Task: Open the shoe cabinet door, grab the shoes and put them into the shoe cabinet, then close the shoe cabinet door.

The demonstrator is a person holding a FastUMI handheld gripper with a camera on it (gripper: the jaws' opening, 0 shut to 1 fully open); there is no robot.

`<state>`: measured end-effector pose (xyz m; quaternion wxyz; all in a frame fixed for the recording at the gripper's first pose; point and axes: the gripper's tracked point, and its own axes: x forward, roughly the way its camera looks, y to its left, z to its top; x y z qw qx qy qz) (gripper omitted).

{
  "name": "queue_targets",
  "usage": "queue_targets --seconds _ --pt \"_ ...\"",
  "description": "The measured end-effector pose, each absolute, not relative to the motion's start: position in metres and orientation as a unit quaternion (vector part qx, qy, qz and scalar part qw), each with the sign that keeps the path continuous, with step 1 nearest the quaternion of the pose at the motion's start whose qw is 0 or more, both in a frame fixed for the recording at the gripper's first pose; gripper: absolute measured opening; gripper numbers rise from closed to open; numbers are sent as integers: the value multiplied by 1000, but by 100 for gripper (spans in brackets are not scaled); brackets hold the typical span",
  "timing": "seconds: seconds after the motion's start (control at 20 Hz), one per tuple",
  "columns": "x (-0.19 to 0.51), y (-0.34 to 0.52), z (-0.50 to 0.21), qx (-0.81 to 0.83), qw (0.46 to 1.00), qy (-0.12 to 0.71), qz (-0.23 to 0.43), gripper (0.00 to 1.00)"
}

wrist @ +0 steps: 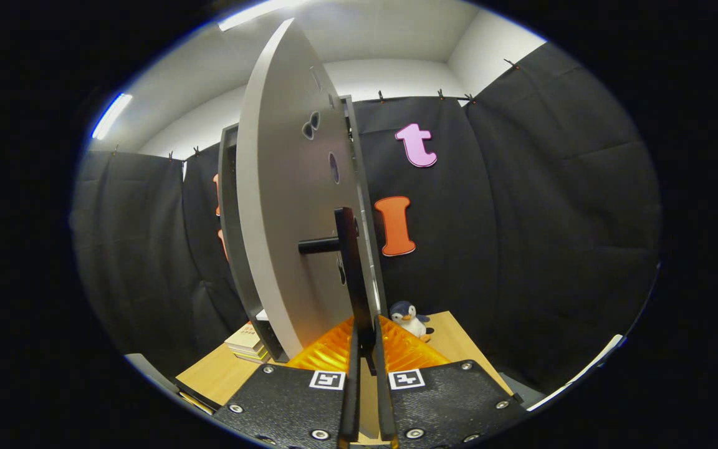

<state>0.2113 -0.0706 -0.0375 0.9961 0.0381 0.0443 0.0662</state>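
Gripper (366, 349) pinched onto the dark bar handle (349, 274) of the grey cabinet door (284, 206) (swung ajar, edge-on).

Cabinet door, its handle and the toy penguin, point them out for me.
Cabinet door (284, 206): gripper view, flat face.
Handle (349, 262): gripper view, upright bar; gripper (366, 358) shut on it.
Toy penguin (410, 319): gripper view, body.

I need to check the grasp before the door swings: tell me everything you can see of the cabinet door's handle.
The handle is a dark, matte bar, metal by the look, running upright along the pale grey cabinet door near its free edge. A short dark post joins its upper part to the door face. The door stands swung open, seen nearly edge-on. The bar's lower end sits between the fingers of the tool, which are closed narrowly on it and appear to press both sides.
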Motion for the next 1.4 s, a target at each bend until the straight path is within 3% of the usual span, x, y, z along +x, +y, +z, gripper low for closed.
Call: queue_targets --seconds 0.3,0.85,1.4 --pt "214 -104 -32 9 998 39 46 5" --pt "173 -85 9 -2 1000 6 7 5" --pt "175 54 5 10 999 -3 39 8"
